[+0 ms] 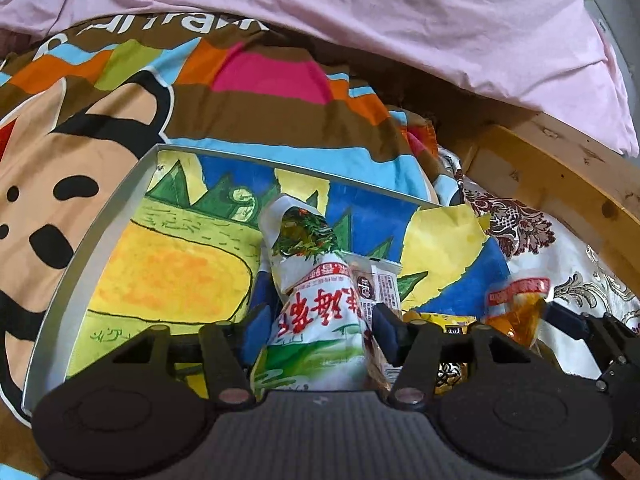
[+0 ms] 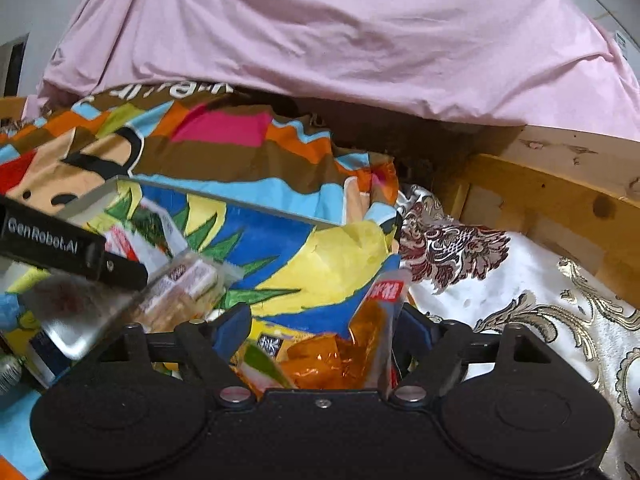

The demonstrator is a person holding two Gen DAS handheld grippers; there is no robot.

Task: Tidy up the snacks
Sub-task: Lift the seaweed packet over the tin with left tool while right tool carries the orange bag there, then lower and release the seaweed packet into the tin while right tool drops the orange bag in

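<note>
Here both tongs (image 1: 320,320) (image 2: 320,328) clamp snack packets (image 1: 316,296) (image 2: 360,344).

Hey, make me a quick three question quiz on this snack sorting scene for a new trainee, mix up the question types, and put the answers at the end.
1. True or false: the left tool grips a white packet with red characters.
2. Multiple choice: the snack in the right tool is A) a green can, B) an orange see-through packet, C) a chocolate bar.
3. Fill in: the white packet hangs over a grey-rimmed tray lined with a painted ____ drawing.

Key: 1 true; 2 B; 3 paper.
</note>
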